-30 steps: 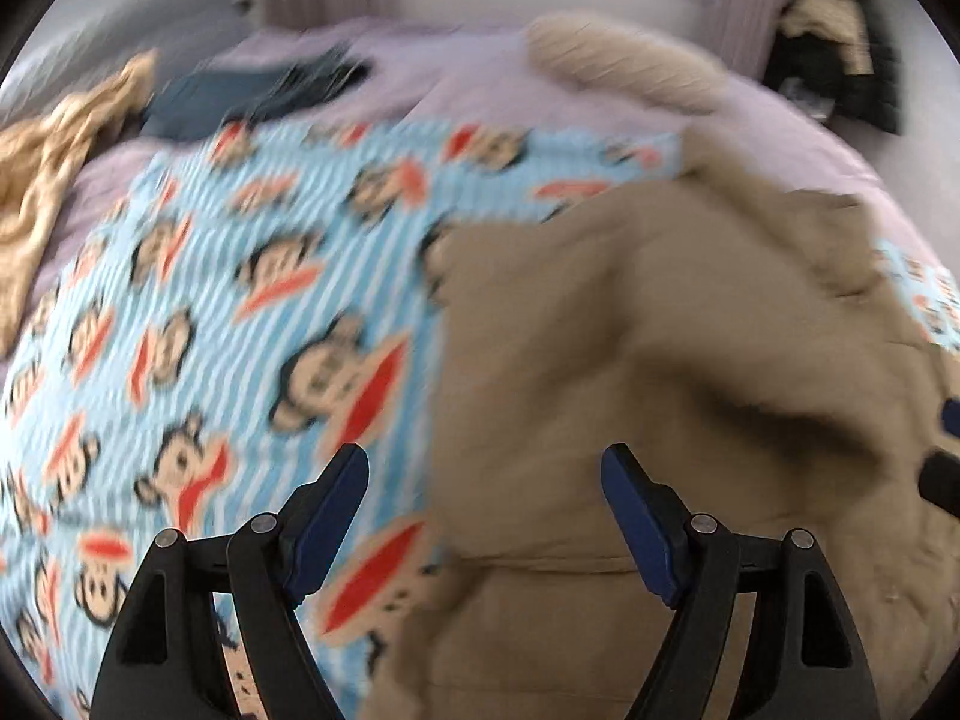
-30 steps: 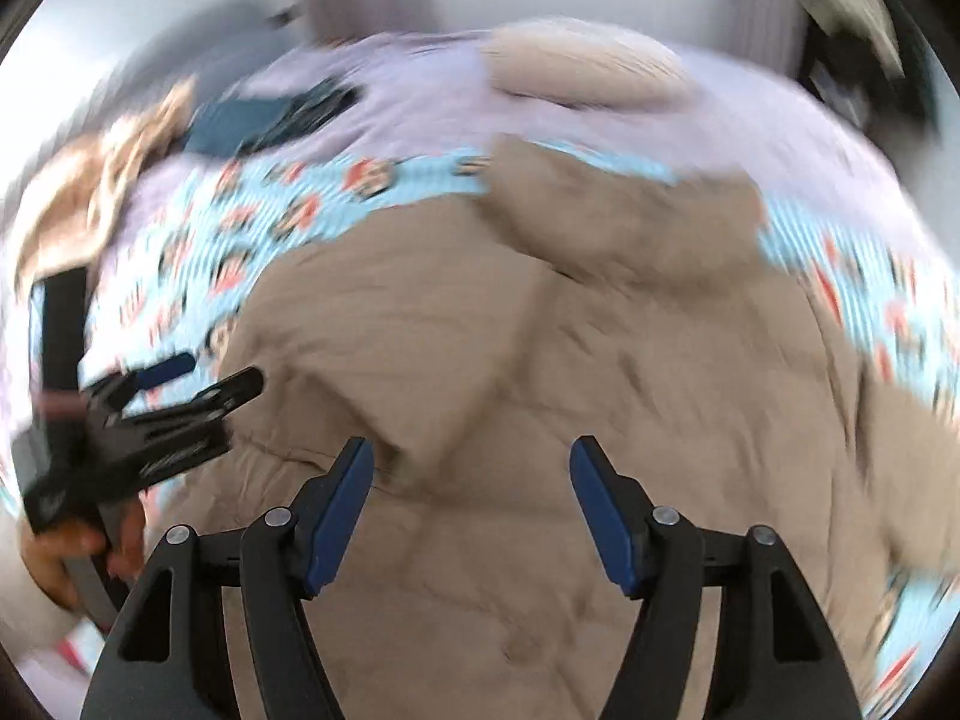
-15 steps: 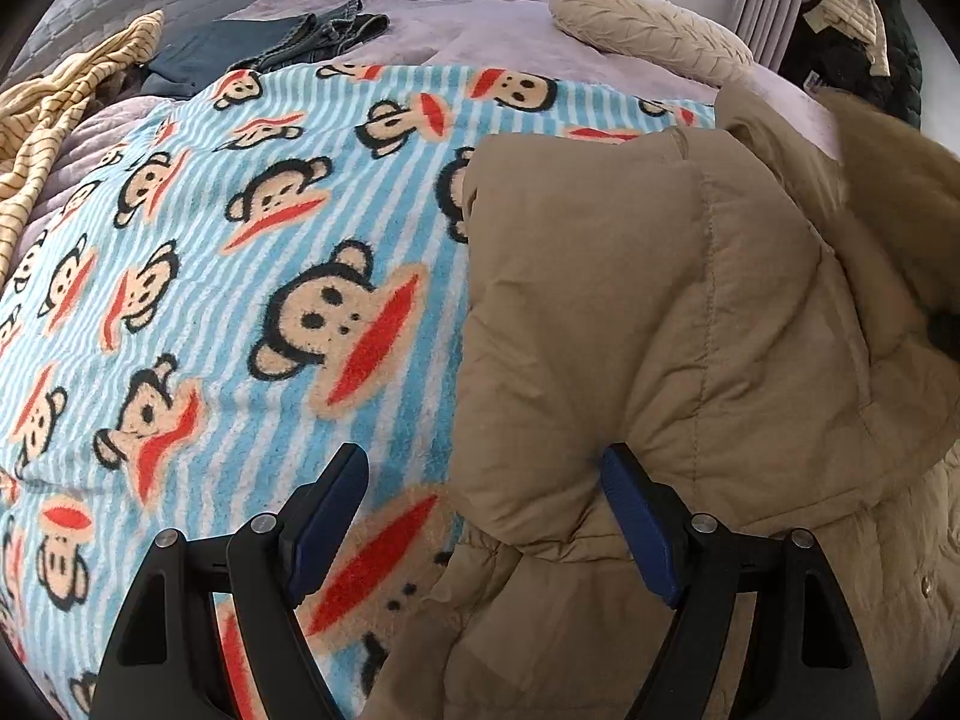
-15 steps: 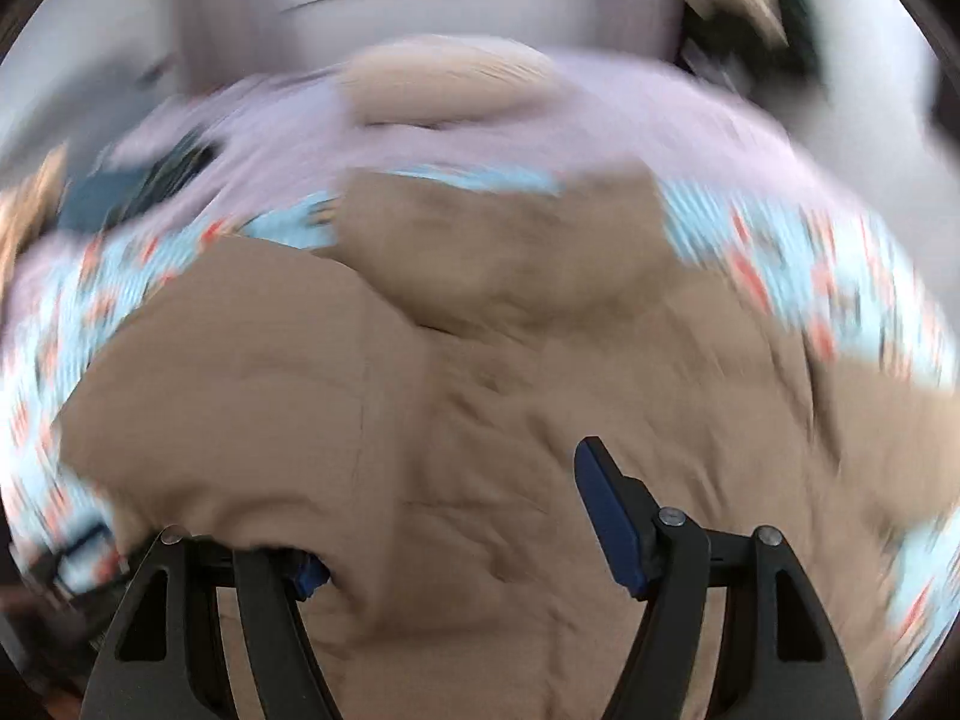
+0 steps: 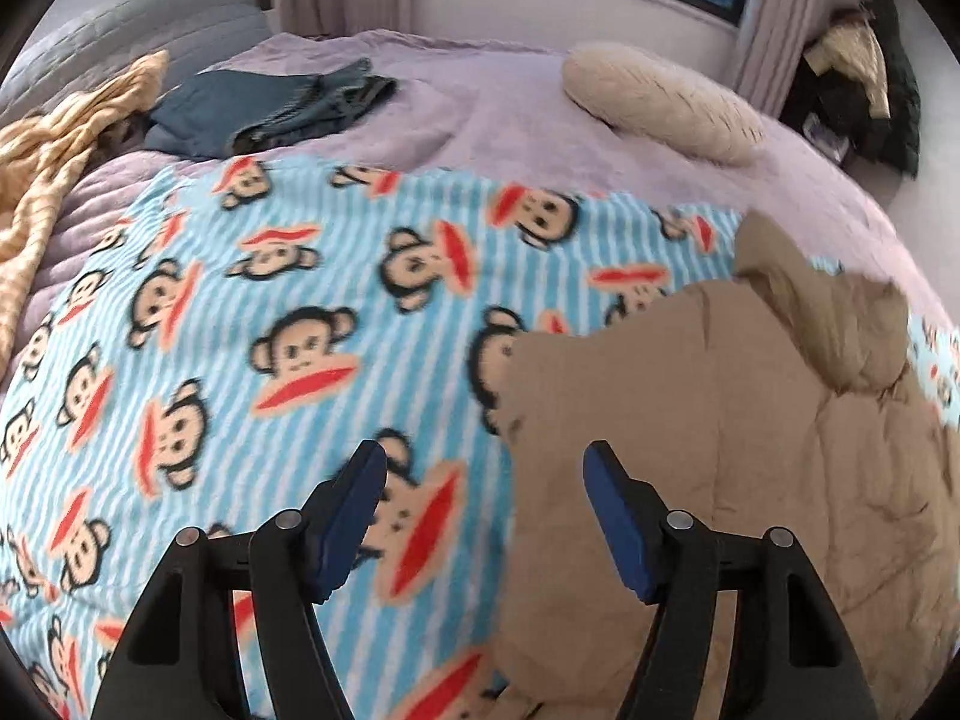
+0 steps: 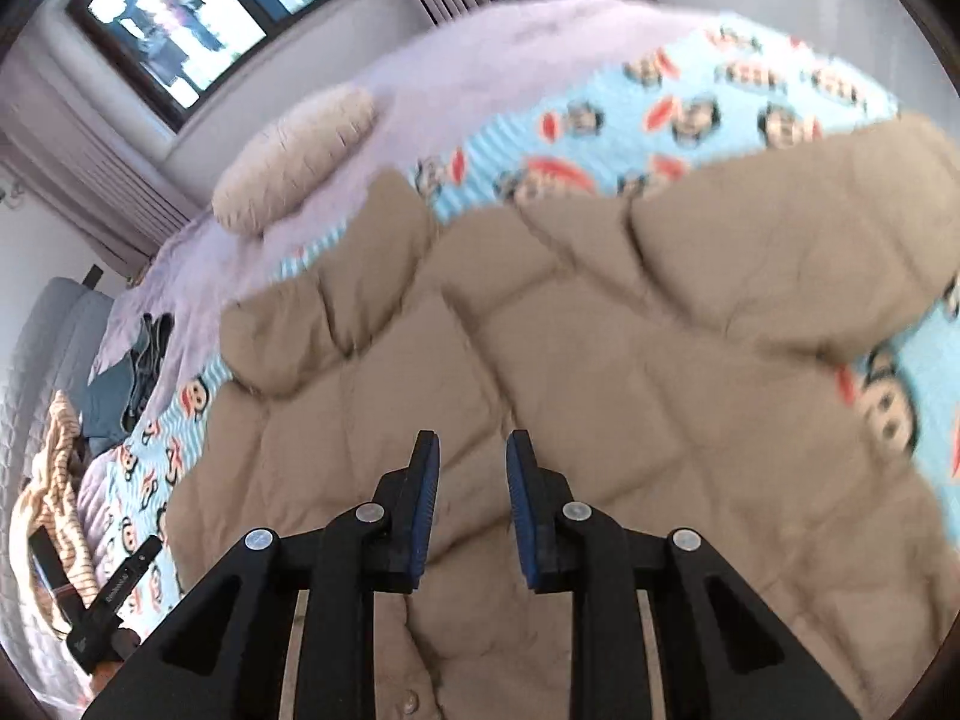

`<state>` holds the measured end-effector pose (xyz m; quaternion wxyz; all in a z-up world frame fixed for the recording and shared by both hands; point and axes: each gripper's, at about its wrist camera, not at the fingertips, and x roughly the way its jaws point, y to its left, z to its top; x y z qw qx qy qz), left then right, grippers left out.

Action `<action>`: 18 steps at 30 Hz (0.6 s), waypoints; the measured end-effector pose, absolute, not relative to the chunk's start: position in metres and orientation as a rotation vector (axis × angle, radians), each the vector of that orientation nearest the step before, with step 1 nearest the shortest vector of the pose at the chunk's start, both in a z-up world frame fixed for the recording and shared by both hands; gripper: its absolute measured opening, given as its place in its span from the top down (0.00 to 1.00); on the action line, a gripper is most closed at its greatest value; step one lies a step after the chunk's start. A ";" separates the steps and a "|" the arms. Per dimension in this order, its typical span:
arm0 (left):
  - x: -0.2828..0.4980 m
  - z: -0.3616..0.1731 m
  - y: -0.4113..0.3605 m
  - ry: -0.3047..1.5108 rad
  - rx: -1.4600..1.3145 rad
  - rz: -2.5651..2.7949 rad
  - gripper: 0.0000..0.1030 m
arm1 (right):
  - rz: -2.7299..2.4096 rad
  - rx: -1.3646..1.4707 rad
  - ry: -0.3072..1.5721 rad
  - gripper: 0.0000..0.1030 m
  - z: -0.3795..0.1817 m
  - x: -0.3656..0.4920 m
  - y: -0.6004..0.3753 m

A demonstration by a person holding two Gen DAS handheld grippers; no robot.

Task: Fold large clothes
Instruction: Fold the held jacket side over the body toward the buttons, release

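Jacket (image 6: 600,360), tan and quilted, lies on the monkey-print blanket (image 5: 270,330). Your left gripper (image 5: 480,516) hangs wide-fingered at its edge; your right gripper (image 6: 471,498), narrowly parted, grips nothing above it.

monkey-print blanket (image 5: 240,324) on purple bedspread (image 5: 510,114); cream pillow (image 5: 660,102), folded jeans (image 5: 270,108), window (image 6: 198,18)

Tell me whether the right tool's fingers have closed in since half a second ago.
Yes. The right tool has a narrower finger gap over the tan jacket, with nothing visibly pinched between the fingers.
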<state>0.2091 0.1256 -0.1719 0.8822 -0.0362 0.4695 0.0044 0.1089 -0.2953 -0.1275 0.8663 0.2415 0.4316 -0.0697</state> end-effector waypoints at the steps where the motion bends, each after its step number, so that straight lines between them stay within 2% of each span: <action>1: 0.211 -0.178 0.121 0.988 -0.058 0.009 0.32 | -0.114 0.489 0.924 0.75 -0.128 0.114 -0.293; 5: 0.214 -0.204 0.102 1.021 -0.025 0.033 0.32 | -0.042 0.372 1.094 0.75 -0.168 0.141 -0.272; 8: 0.213 -0.210 0.100 1.031 -0.042 0.043 0.32 | -0.064 0.327 1.152 0.82 -0.195 0.139 -0.276; 12: 0.213 -0.210 0.095 1.041 0.008 0.050 0.31 | -0.054 0.307 1.132 0.83 -0.191 0.130 -0.282; 15: 0.208 -0.194 0.091 1.029 0.050 0.073 0.31 | -0.071 0.310 1.142 0.79 -0.180 0.124 -0.296; 18: 0.198 -0.174 0.085 1.014 0.049 0.038 0.31 | -0.048 0.394 1.141 0.79 -0.173 0.112 -0.316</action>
